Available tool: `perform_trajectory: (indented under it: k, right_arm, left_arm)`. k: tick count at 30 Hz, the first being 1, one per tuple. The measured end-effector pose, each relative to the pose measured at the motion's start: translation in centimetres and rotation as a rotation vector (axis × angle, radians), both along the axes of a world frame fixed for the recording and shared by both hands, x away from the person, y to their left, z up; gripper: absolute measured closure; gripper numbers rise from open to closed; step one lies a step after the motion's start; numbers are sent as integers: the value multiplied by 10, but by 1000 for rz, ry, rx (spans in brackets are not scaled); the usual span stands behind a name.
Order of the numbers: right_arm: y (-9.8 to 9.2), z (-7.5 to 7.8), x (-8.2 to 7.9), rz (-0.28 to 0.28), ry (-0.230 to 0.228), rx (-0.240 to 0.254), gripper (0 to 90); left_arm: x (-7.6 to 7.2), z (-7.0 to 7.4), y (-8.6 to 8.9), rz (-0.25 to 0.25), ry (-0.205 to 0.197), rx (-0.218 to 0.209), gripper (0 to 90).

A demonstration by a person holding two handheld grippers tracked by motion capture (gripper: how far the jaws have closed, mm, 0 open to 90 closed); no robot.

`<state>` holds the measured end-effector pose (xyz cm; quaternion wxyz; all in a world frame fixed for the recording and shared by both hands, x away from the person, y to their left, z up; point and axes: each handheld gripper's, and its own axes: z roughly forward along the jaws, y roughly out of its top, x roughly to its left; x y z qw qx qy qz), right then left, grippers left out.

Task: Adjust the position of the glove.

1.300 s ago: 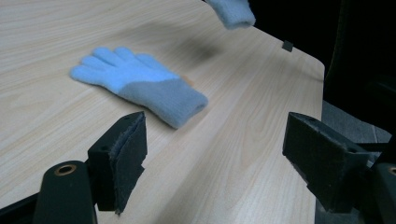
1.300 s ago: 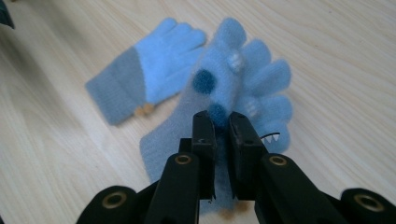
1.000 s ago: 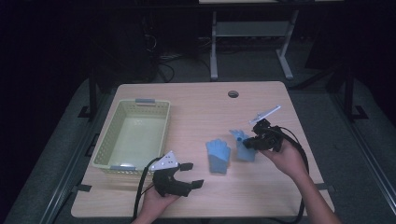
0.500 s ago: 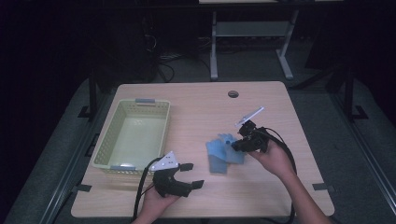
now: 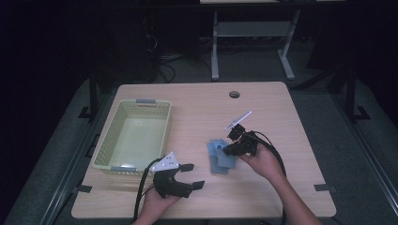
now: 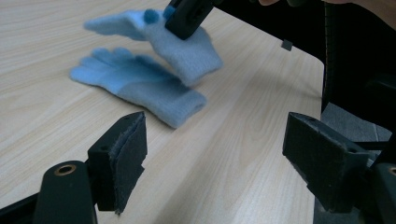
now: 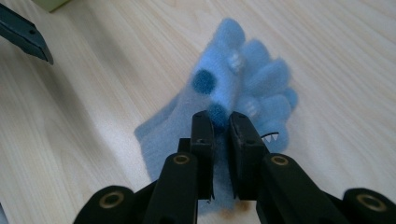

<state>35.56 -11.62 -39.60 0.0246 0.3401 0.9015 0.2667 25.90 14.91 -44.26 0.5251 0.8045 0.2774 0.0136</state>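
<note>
Two light blue knitted gloves are on the wooden table (image 5: 197,112). One glove (image 6: 140,84) lies flat, fingers pointing away from my left gripper. The second glove (image 7: 233,79) has dark blue dots and is pinched in my right gripper (image 7: 220,135), whose jaws are shut on its fabric. It hangs just over the flat glove (image 5: 220,165), partly covering it. In the high view the right gripper (image 5: 228,150) is right of the table's centre. My left gripper (image 5: 193,176) rests near the front edge with its jaws wide open and nothing between them (image 6: 215,158).
A pale green plastic basket (image 5: 105,154) stands at the table's left with nothing visible inside. A round cable hole (image 5: 234,94) is near the far edge. Black cables trail from both grippers toward the front edge.
My right gripper has carried its glove left and slightly down, bringing it over the flat glove. The left gripper has stayed where it was.
</note>
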Motion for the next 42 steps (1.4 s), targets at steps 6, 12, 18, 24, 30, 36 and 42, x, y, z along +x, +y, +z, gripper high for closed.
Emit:
perform_trajectory:
  k: [6,12,18,24,30,36,42]
  right_arm:
    - [9,-4,1,-5,21,21,810]
    - [14,-11,1,-10,31,16,807]
    - [18,-16,2,-20,43,4,805]
    - [21,-24,3,-37,41,-16,789]
    - [23,-30,4,-39,53,-21,764]
    - [22,-29,6,-49,36,-9,609]
    - [21,-25,4,-61,-1,36,687]
  left_arm:
    - [0,1,2,11,-3,-13,217]
    - [1,1,2,5,-2,-5,217]
    - [1,1,2,8,-4,-8,217]
    - [1,1,3,7,-4,-9,217]
    - [2,0,2,1,-2,-7,217]
    - [0,-1,0,-7,1,2,217]
    - [2,-2,0,-11,18,-8,217]
